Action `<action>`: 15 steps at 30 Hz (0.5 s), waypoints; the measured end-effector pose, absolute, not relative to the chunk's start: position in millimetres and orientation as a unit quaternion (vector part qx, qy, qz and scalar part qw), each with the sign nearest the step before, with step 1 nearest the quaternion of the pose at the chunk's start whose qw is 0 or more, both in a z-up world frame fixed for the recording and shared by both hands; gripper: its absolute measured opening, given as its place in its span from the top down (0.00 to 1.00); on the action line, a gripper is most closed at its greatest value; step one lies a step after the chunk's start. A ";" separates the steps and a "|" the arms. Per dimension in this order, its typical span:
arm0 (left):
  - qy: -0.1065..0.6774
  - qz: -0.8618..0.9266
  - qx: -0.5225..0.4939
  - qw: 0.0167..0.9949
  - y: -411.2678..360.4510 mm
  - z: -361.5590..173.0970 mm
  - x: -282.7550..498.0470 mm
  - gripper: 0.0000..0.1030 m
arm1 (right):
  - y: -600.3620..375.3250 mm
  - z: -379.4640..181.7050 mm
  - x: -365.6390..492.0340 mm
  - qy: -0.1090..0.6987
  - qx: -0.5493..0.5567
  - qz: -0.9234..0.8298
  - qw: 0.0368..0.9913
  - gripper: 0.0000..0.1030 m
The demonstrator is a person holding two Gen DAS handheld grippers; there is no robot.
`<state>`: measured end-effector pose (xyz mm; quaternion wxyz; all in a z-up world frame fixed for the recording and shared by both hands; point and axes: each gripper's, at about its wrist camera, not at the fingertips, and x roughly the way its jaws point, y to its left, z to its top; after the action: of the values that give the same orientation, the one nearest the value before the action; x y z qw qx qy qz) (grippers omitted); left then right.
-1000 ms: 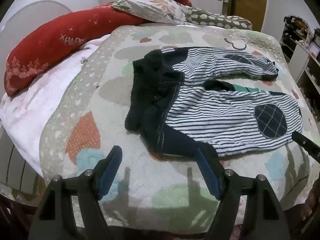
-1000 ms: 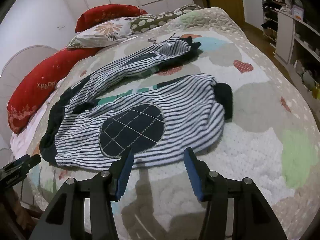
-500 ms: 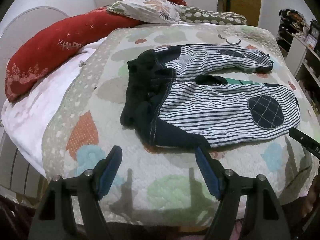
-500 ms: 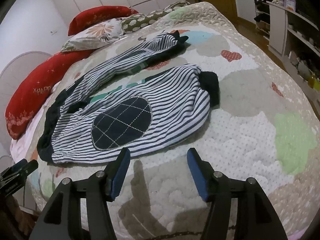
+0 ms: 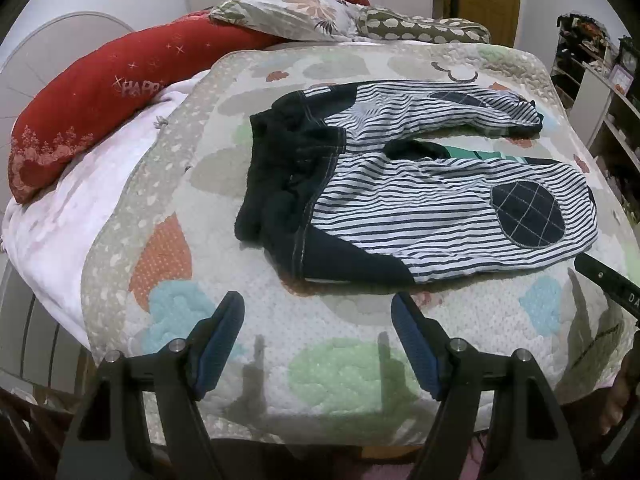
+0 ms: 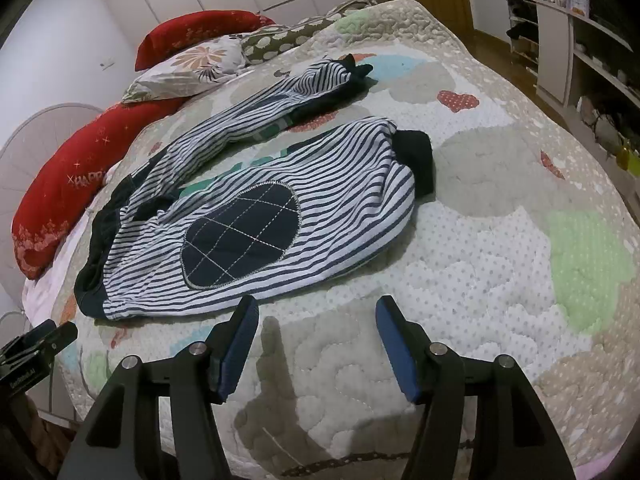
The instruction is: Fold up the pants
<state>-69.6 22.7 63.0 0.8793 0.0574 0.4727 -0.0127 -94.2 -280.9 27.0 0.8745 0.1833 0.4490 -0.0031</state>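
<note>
Left gripper nearest, jaws wide apart, nothing between, hanging over quilt short of waistband. Right gripper jaws apart and just been opening, empty, near edge of lower leg. Striped pants lie spread flat mid-quilt, legs splayed apart, dark knee patch up. Beyond: red bolster, floral pillow.

Red bolster, floral pillow, patchwork quilt
</note>
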 end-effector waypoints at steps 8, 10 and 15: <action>0.481 -0.012 0.056 0.875 23.3 56.6 -64.1 0.27 | -276.1 23.6 -92.5 0.449 0.174 -0.002 0.876 0.28; 0.484 -0.011 0.056 0.873 22.6 54.5 -63.0 0.27 | -273.8 22.9 -91.5 0.449 0.170 -0.002 0.877 0.26; 0.487 -0.023 0.052 0.872 25.3 57.2 -56.2 0.27 | -264.5 20.3 -89.9 0.449 0.142 0.006 0.882 0.17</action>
<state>-56.2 25.3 57.2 0.8716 0.0516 0.4869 -0.0230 -89.9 -264.5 20.3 0.8823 0.1424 0.4486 0.0058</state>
